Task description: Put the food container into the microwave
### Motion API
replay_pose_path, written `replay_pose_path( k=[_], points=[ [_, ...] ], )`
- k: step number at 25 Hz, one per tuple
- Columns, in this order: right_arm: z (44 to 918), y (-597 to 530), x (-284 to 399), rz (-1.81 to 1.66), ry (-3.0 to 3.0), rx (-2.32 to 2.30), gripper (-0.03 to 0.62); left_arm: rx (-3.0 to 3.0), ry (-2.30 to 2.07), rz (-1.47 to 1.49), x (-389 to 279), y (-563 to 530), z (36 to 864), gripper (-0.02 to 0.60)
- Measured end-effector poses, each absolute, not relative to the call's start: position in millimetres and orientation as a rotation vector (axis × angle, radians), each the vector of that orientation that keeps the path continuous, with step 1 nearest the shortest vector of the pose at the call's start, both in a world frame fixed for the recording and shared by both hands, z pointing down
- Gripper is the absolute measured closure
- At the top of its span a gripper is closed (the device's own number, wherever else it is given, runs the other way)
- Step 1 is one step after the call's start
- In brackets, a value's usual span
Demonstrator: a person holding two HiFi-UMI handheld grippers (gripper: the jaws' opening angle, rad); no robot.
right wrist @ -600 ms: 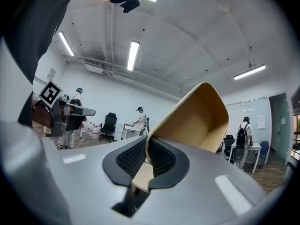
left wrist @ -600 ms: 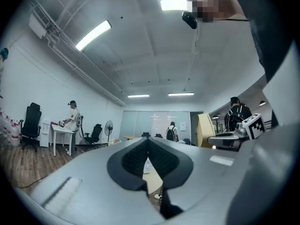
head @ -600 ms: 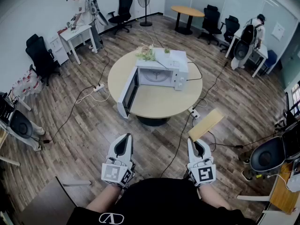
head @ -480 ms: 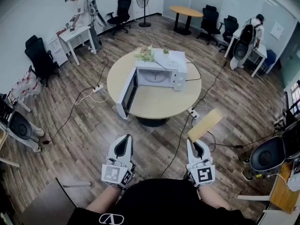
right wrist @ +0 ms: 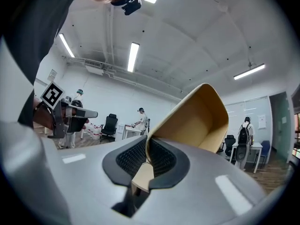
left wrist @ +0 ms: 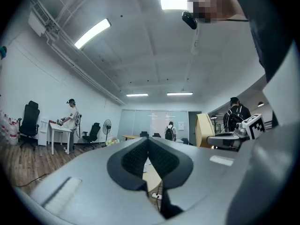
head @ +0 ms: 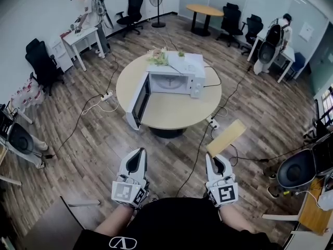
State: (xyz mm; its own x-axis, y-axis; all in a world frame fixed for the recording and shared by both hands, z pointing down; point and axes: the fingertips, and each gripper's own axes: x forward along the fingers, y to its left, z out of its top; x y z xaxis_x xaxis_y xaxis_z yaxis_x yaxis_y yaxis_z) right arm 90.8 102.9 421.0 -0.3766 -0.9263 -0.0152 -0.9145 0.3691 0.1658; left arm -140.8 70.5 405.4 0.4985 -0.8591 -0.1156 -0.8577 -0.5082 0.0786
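While right gripper (head: 214,159) pinches one thin wall of the container (head: 226,137), lower right of centre, well apart from microwave (head: 174,81), it looks light, bendy, crushable; left gripper (head: 137,155) closed, empty.

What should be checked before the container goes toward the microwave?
1. Grip on the container: right tongs shut on its rim. Ok.
2. Left tongs free: shut, nothing between them. Ok.
3. Microwave door open: swung wide to the left. Ok.
4. Cavity empty: too far off to judge. Cannot tell.
5. Walking path: a cable crosses the floor between the person and the table. Not ok; step over it.
6. Microwave within reach: it is well beyond both tongs. Not ok; walk closer first.
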Motion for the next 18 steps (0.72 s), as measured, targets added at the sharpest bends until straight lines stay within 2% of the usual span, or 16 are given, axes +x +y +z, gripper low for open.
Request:
replay_pose_path(
  k=[18],
  points=[
    [444,90,161,-0.222,-2.661,1.575,0.571,2.690,-1.695,-0.131,-58,68,411,0.581]
  ],
)
